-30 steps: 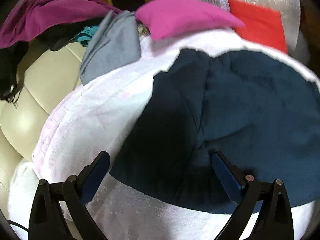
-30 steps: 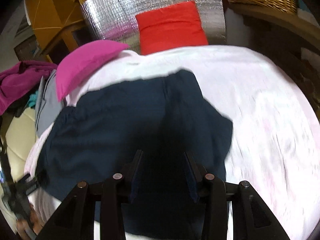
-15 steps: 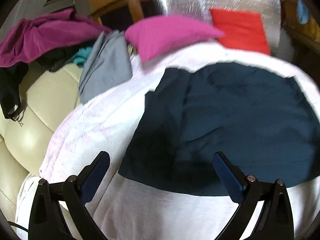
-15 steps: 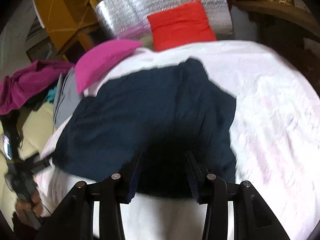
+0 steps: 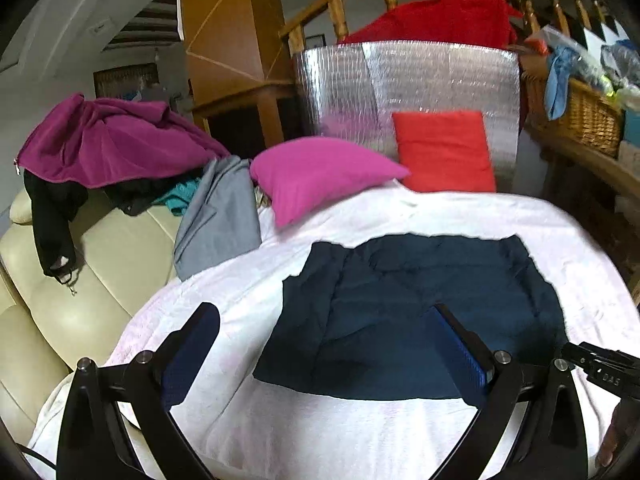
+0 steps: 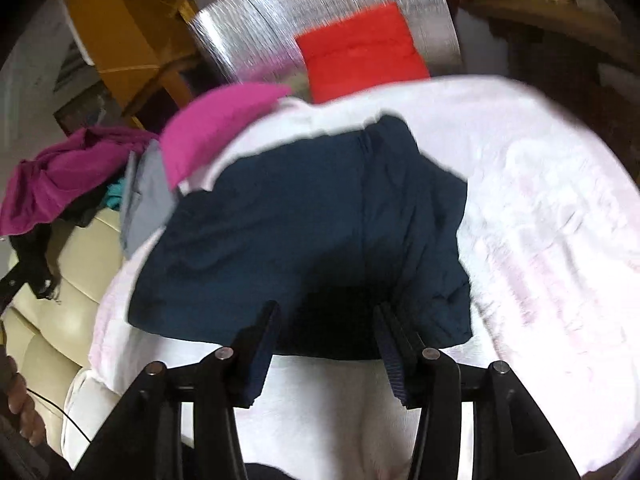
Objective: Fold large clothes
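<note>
A dark navy garment [image 5: 412, 312] lies folded into a flat rectangle on the pale pink-white blanket [image 5: 320, 432]. My left gripper [image 5: 324, 338] hangs above its near edge, jaws wide open, nothing between them. In the right wrist view the same navy garment [image 6: 320, 232] spreads ahead of my right gripper [image 6: 326, 326]. That gripper's jaws are opening, with no cloth pinched between the pads. It hovers over the garment's near edge. Part of the right gripper's body [image 5: 600, 368] shows at the right edge of the left wrist view.
A magenta pillow [image 5: 320, 172] and a red pillow [image 5: 444, 152] lean at the blanket's far end before a silver foil panel [image 5: 408, 80]. A grey garment [image 5: 220, 216] and a purple heap [image 5: 108, 140] lie on the cream sofa [image 5: 72, 292]. A wicker basket [image 5: 576, 116] stands at the right.
Both grippers have drawn back and risen from the navy garment, so it looks smaller and lies flat. The right jaws have spread wider. The left jaws stayed wide.
</note>
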